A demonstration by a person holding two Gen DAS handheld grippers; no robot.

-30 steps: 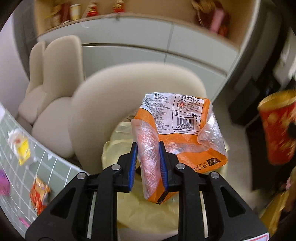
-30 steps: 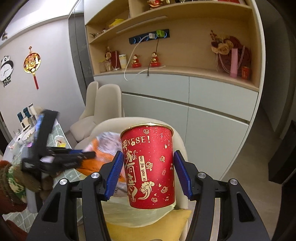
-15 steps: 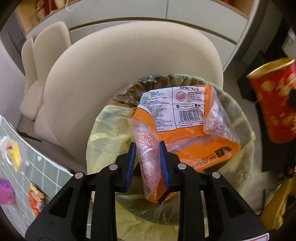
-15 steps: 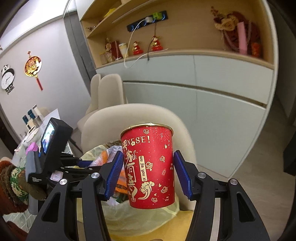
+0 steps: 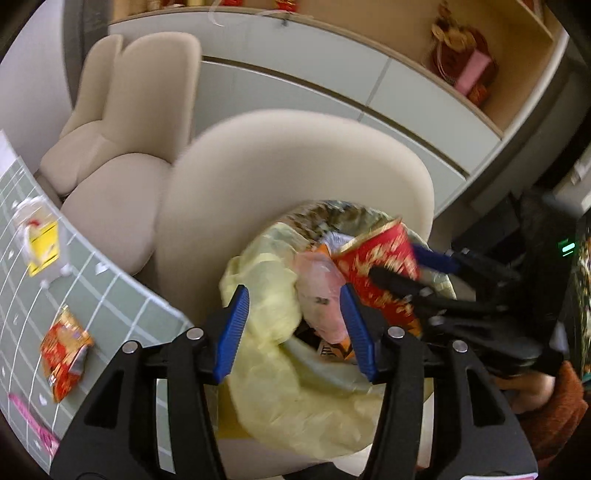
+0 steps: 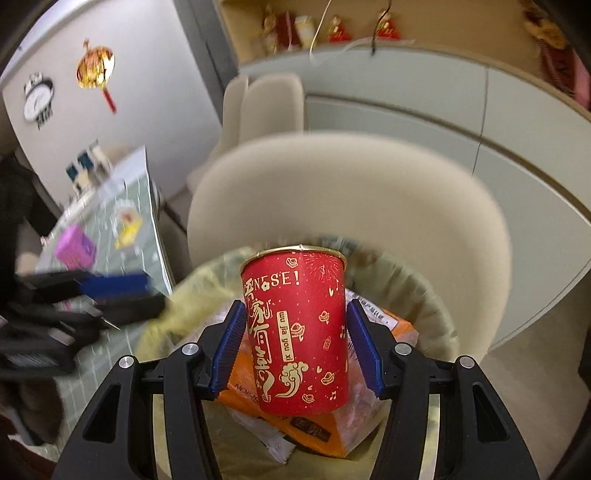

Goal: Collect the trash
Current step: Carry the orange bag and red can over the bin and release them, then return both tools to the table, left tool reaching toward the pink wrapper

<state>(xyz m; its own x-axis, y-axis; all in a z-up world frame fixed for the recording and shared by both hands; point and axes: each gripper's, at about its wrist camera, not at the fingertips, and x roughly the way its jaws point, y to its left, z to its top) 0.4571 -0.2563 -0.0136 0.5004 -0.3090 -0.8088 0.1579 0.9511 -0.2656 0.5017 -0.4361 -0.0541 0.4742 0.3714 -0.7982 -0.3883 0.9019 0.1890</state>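
— What stands behind the bin?

— A cream chair point(image 6: 351, 206) with a rounded back, close up. Further back are two more cream chairs point(image 5: 122, 122), side by side.

— And along the wall?

— Pale grey-green cabinets point(image 6: 399, 107) under a wooden shelf point(image 5: 498, 55) holding red and gold ornaments point(image 6: 340, 26) and a pink box point(image 5: 474, 70).

— Anything hanging?

— A gold-and-red ornament point(image 6: 96, 70) and a round clock point(image 6: 37, 98), both on the white wall.

— The desk?

— The desk point(image 5: 122, 291) has a green cloth with a white grid.
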